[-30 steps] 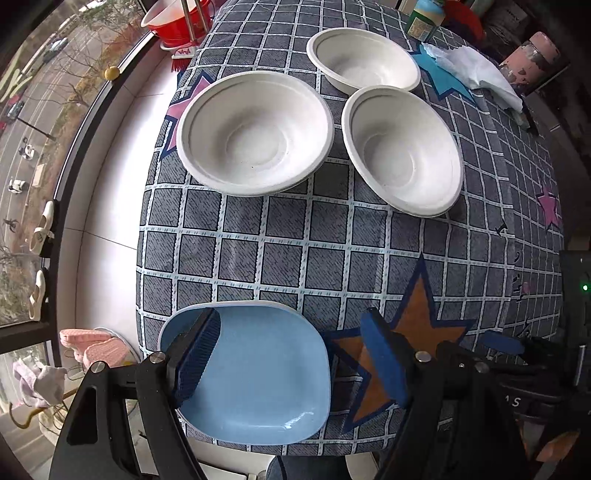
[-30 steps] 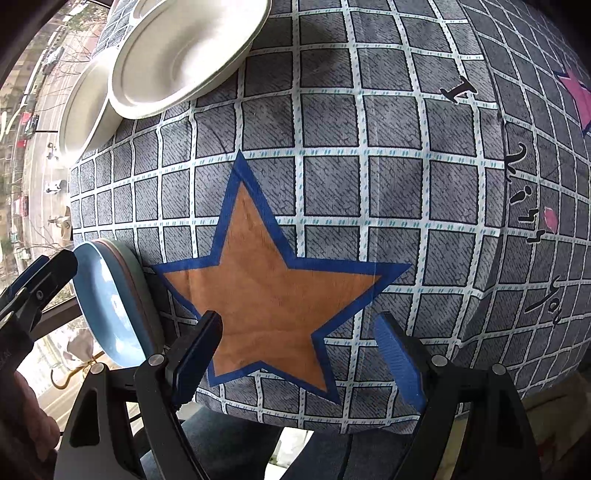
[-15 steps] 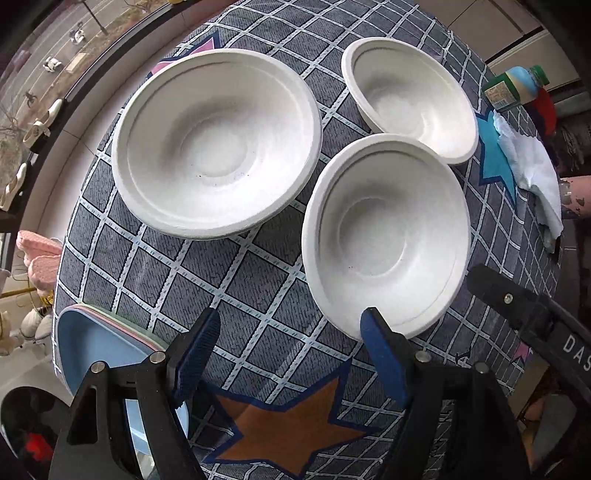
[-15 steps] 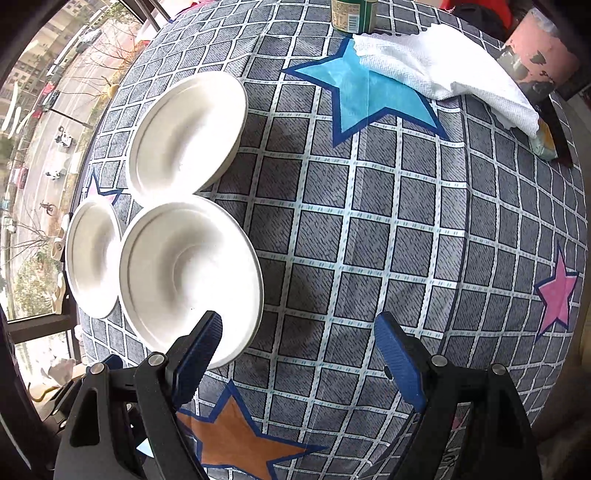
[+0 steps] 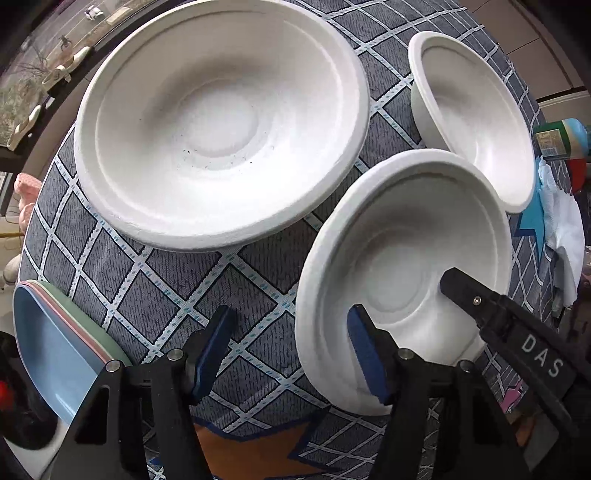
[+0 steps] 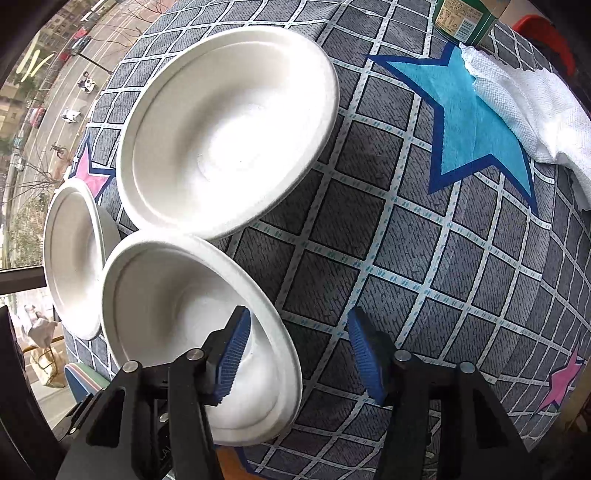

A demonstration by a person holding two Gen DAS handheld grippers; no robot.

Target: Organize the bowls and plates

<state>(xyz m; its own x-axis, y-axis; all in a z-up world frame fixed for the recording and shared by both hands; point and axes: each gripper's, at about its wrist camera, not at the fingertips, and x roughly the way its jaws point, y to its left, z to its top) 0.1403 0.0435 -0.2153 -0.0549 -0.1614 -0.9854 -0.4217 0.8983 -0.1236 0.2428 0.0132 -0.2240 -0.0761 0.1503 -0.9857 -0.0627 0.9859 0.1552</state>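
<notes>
Judging by its matte, pulpy white surface, the near bowl [image 5: 402,280] is light and thin-walled, so you can expect it to flex if squeezed hard and to skid on the cloth [image 6: 424,258] if nudged; take it by the rolled rim, one pad inside and one outside, and close gently

Your left gripper [image 5: 291,354] is open and holds nothing: its right pad sits over the near inner wall of the bowl, its left pad over bare cloth, so the rim falls between them. Your right gripper [image 6: 295,354] is open too, empty, straddling the opposite side of the same bowl [image 6: 192,332], left pad inside, right pad over the cloth. Whether any pad already touches the bowl, you cannot tell

The bowl is round, plain white, with a stepped inner ring and a flat base. Ahead and to the left of your left gripper lies a bigger white bowl [image 5: 221,125] with a few dark specks in it; ahead and to the right sits a smaller, deeper one [image 5: 476,110], its rim close against the near bowl's far edge. At your left gripper's far left, a stack of plates [image 5: 55,347], blue on top, hangs at the table's edge

A white towel [image 6: 532,110] and a bottle [image 6: 469,18] lie beyond your right gripper
</notes>
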